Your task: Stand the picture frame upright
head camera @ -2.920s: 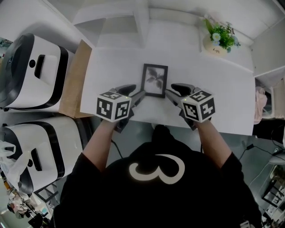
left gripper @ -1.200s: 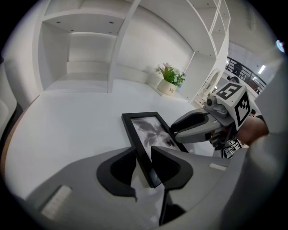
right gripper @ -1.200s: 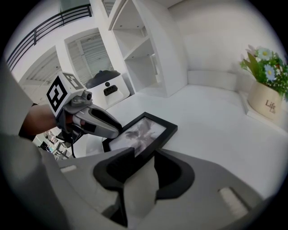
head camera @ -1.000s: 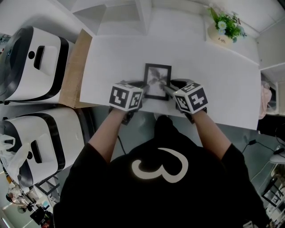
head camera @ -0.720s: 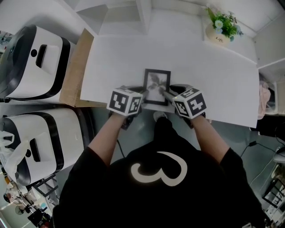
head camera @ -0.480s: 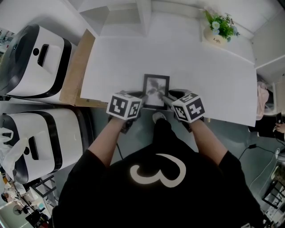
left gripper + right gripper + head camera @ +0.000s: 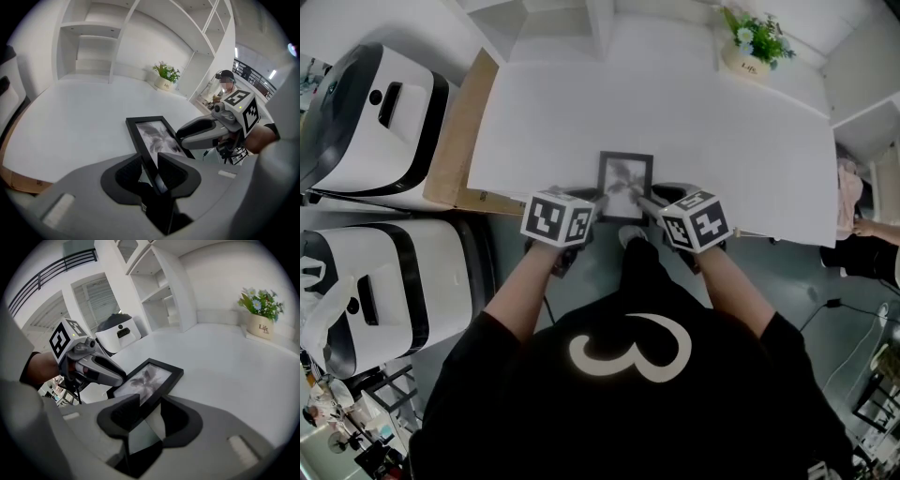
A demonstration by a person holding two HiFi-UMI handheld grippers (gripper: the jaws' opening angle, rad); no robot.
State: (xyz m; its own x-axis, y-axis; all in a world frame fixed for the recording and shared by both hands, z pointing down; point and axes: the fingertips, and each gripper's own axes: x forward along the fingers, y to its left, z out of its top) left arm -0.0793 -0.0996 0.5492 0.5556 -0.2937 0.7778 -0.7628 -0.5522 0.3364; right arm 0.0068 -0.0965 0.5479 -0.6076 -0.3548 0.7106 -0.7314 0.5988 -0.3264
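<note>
A black picture frame (image 7: 625,178) with a grey leaf print lies low over the white table (image 7: 722,141), its near end at the table's front edge. My left gripper (image 7: 595,202) is shut on its near left side, and my right gripper (image 7: 647,201) is shut on its near right side. In the left gripper view the frame (image 7: 154,133) runs edge-on between the jaws of the left gripper (image 7: 150,171), with the right gripper (image 7: 206,133) opposite. In the right gripper view the frame (image 7: 145,378) sits between the jaws of the right gripper (image 7: 149,411); the left gripper (image 7: 93,366) faces it.
A potted plant (image 7: 748,52) stands at the table's far right corner. White shelving rises behind the table. Two large white machines (image 7: 375,122) (image 7: 384,291) sit to the left, beside a wooden side surface (image 7: 464,131). A person is at the far right.
Both grippers, earlier beside the frame, have closed in on its near sides. Frame and grippers have come back toward the table's front edge.
</note>
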